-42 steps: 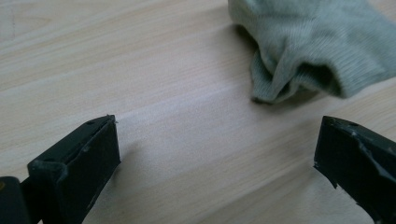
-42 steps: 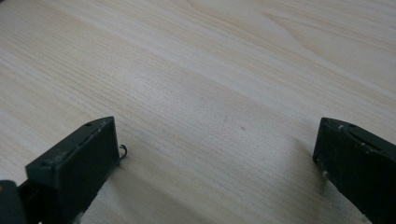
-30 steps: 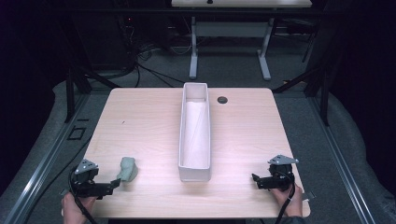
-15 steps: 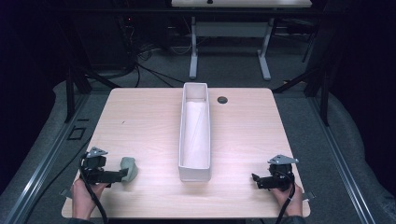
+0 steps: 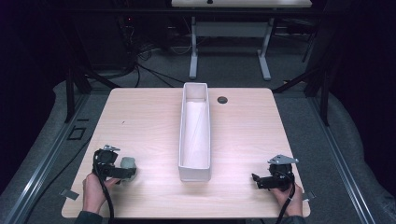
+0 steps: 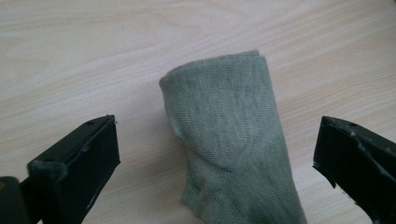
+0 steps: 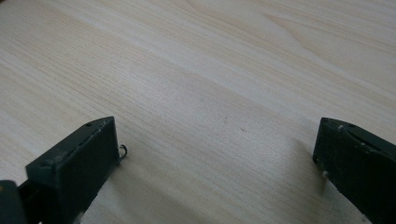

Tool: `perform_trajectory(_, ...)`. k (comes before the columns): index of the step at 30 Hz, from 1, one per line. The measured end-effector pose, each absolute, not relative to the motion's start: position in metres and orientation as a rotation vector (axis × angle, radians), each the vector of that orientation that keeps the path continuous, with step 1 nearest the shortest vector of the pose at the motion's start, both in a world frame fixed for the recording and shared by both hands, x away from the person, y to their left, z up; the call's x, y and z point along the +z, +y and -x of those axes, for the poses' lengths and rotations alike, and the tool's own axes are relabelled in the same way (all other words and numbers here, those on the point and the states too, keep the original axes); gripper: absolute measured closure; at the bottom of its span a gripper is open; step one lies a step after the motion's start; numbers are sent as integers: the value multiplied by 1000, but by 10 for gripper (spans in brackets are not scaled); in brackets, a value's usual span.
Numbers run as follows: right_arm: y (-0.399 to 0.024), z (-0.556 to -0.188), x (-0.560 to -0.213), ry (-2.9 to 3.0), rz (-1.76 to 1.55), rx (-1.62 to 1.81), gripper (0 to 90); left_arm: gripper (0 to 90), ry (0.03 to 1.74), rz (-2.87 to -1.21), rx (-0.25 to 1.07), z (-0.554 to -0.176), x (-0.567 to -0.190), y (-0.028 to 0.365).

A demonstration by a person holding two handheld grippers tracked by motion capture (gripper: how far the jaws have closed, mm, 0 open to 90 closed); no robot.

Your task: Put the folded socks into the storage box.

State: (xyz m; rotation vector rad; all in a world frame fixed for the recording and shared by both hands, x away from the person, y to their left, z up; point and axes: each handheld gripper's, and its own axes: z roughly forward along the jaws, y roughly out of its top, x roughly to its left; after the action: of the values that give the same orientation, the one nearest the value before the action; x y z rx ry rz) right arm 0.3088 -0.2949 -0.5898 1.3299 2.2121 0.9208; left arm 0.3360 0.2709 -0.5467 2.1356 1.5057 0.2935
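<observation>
High view: a pale wood bench [image 5: 140, 116] stands on grey floor in a dark room, a white tray [image 5: 194, 135] along its middle. Left gripper view: fingers [image 6: 74, 158] wide apart around a green cloth [image 6: 233, 140], not touching. Right gripper view: fingers [image 7: 74, 163] spread over bare wood.

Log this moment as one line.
left gripper: open, fingers around sock | right gripper: open, empty | bin: mid-table

A folded grey-green sock [image 6: 233, 140] lies on the wooden table [image 6: 70, 56], running from centre toward five o'clock, between wide-apart black jaws, touching neither.
</observation>
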Motion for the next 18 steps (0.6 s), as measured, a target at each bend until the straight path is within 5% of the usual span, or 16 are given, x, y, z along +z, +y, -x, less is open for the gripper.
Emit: perform_trajectory(18,-295,-309,-590,2212,-1330,921,0,453,1519,-2222,300,-338,-556,259)
